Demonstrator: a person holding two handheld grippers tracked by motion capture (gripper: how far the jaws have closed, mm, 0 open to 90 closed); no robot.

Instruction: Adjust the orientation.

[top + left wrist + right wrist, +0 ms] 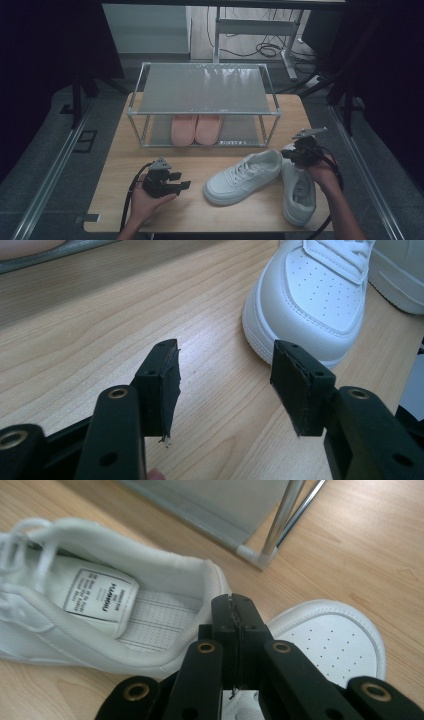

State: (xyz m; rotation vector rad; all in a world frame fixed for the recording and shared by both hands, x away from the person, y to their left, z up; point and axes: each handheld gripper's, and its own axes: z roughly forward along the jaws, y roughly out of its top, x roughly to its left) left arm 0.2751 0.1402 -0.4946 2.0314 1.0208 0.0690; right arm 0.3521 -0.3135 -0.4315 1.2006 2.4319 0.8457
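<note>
Two white sneakers lie on the wooden table point(125, 150). One sneaker point(245, 176) lies slantwise with its toe toward the front left. The other sneaker point(298, 192) is at the right, toe toward the rack. My left gripper point(181, 180) rests on the table left of the slanted sneaker. Its jaws are open with nothing between them point(225, 370), and the sneaker's toe point(310, 295) is just ahead. My right gripper point(288, 154) hovers over the right sneaker's toe point(330, 645), beside the other sneaker's heel point(100, 610). Its jaws point(235, 605) are shut, pad against pad, holding nothing.
A metal-framed two-shelf shoe rack point(200, 114) stands at the back of the table, with a pair of pink slippers point(196, 129) on its lower shelf. One rack leg point(272, 535) stands close beyond the right gripper. Cables lie on the floor behind.
</note>
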